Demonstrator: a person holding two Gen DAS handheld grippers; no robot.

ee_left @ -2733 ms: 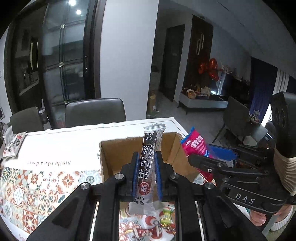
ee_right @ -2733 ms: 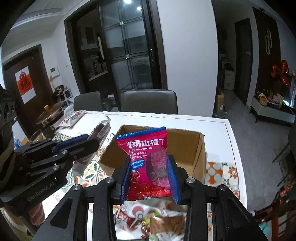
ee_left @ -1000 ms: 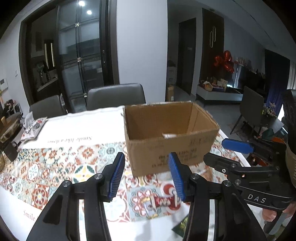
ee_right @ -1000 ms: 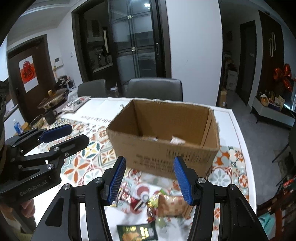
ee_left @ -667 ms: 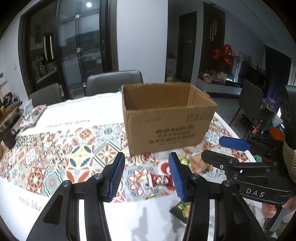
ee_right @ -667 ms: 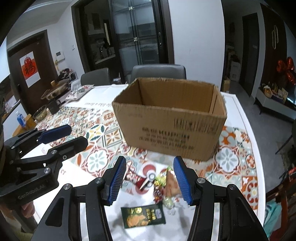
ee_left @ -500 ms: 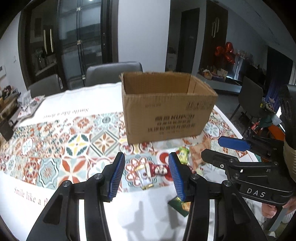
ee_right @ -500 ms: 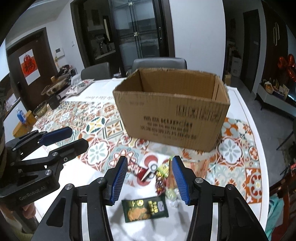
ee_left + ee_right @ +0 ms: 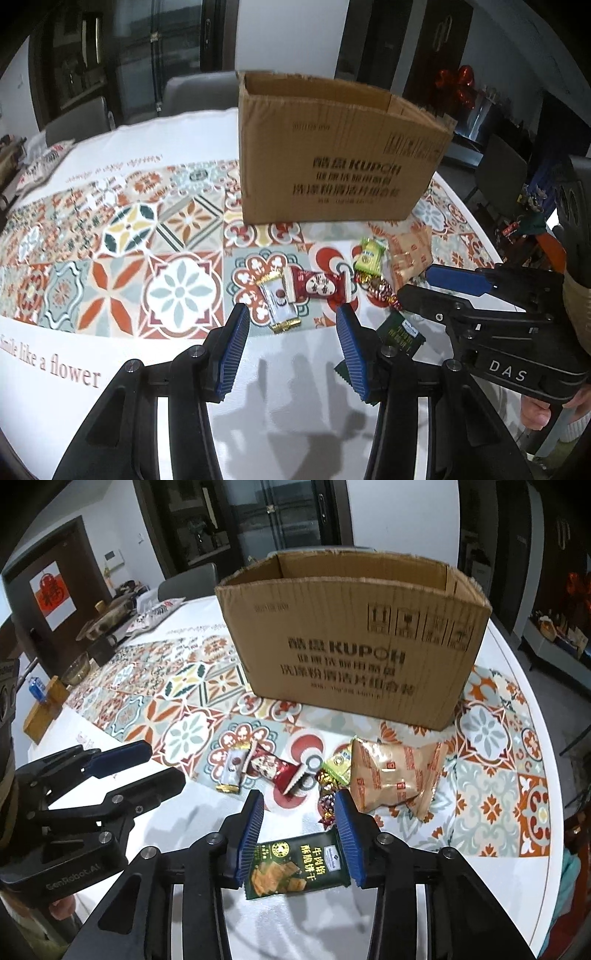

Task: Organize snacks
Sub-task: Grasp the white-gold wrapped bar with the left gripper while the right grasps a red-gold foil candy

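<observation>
Cardboard box upright and open-topped on surface, at 12 o'clock in both wrist views; contents not visible from here.

Loose snacks on patterned cloth, in front of box:
- white-and-gold candy and red candy, touching, at 12 o'clock from left gripper.
- light green candy at 1 o'clock, beside tan snack bag.
- small foil-wrapped sweets between green candy and right gripper.
- dark green cracker packet flat on white part of surface, nearest the camera in right wrist view.

Left gripper: blue pads moderately apart, nothing between them, nothing held. Tips above white part of surface, just short of white-and-gold candy.

Right gripper: jaws closing, at a narrow-to-medium gap. Dark green cracker packet between pads, both side edges running under them in the picture; contact not confirmable, packet flat on surface. In left wrist view, right gripper seen at 3 o'clock, packet partly hidden under it.

Part of a hand seen on right gripper's handle at 4 o'clock in left wrist view.

Far end of surface, 10 o'clock in right wrist view: glass bowl, wooden block.
</observation>
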